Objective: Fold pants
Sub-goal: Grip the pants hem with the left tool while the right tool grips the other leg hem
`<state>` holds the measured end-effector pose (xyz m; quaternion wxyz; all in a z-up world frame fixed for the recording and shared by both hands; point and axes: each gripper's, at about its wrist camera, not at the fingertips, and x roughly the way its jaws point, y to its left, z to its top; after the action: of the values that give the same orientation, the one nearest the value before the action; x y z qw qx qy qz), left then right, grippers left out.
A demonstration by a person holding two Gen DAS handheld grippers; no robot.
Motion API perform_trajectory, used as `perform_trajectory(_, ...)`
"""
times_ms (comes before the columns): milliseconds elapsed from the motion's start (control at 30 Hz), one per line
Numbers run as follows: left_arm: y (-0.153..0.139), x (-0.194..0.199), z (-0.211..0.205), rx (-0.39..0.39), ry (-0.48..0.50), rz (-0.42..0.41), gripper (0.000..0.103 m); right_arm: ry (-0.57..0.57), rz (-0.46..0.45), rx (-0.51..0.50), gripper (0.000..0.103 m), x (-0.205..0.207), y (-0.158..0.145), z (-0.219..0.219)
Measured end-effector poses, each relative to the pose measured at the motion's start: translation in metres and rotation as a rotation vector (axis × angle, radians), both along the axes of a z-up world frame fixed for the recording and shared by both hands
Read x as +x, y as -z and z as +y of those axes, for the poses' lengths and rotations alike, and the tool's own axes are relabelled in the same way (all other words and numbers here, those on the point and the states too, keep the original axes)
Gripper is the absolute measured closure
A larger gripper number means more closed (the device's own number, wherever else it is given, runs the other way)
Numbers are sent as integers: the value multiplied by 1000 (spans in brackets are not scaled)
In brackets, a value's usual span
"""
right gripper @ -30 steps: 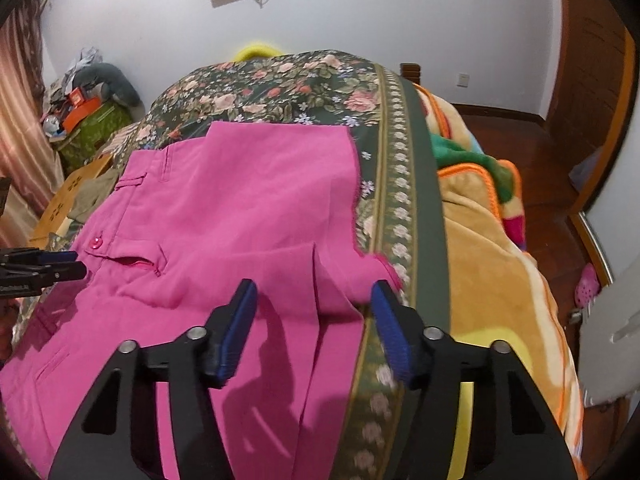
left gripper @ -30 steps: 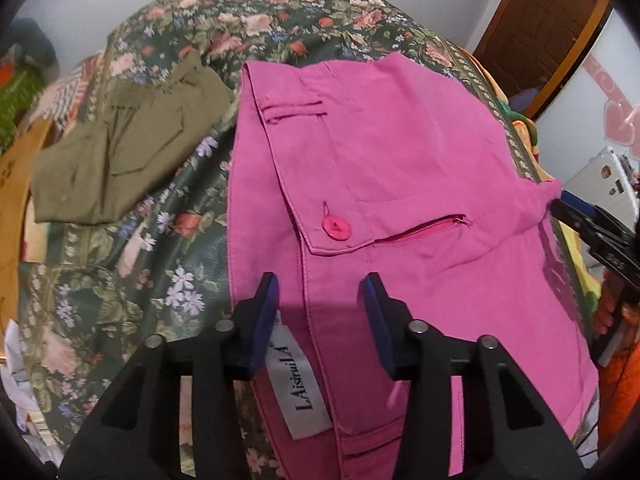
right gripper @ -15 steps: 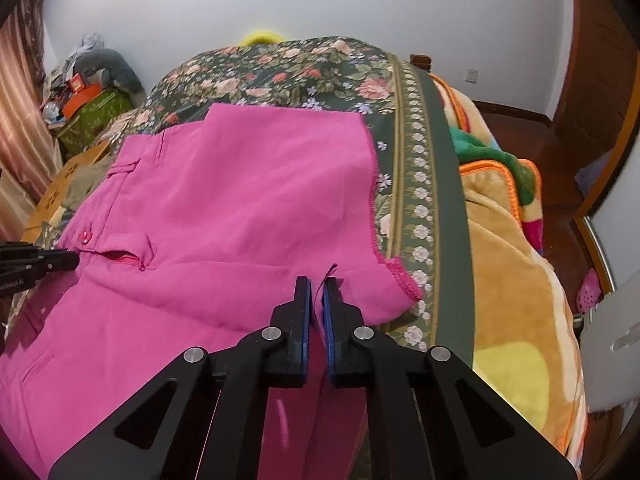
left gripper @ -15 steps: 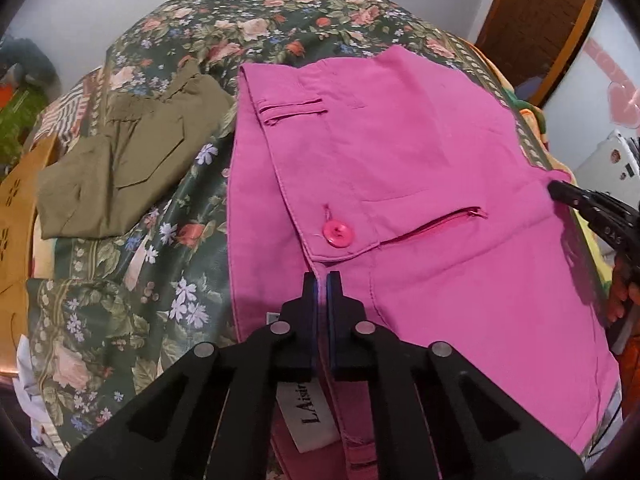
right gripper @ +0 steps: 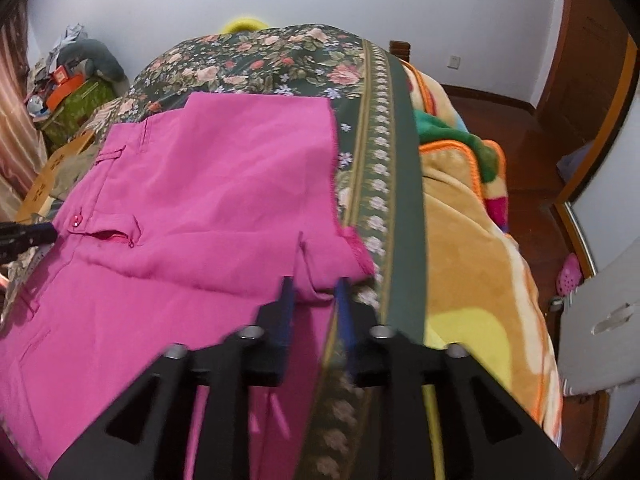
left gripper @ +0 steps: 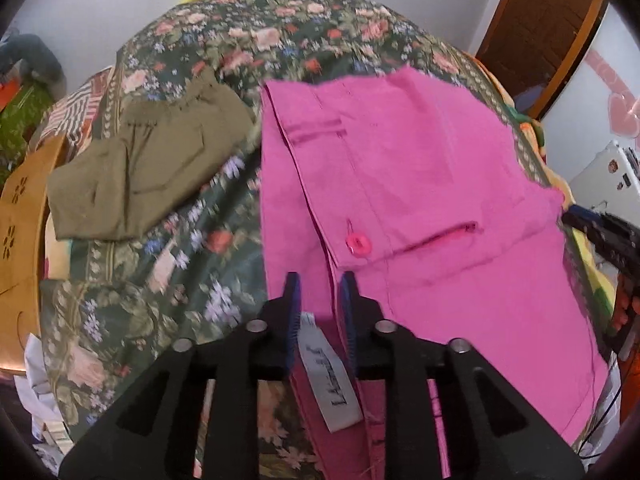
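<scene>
Left wrist view: the left claw point(left gripper: 318, 292) is a little spread, with the pink pants point(left gripper: 420, 184) waist edge between its fingers. The right claw point(right gripper: 314, 296) is a little spread around a pink fold. The pants lie on the flowery bed point(left gripper: 160, 264), beside green shorts point(left gripper: 140, 172).

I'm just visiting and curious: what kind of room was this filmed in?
Most likely a home bedroom. The pink pants lie spread on a bed covered by a floral bedspread, with a plush orange blanket beside it, and there is a wooden door in a white wall.
</scene>
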<state>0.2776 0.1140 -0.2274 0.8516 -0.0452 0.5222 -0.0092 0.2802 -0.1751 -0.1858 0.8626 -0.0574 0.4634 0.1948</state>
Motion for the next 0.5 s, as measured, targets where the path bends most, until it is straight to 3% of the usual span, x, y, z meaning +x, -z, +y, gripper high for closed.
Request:
perform_trajectory(33,-2,2,3,-10,-5,-6,70,6,-6,4,58,-3,-2,-2)
perform_trajectory(67,-4,7,5,-23,-7,-13,68,15,-19,12,56,-3,-5,-6)
perform_trajectory(300,18,47,12,-96,18,62,65,68,0,48,55,12,-5,-9)
perform_trajectory(500,24,69,11,-133,21,57,65,99,83,114,55,36,24,-2)
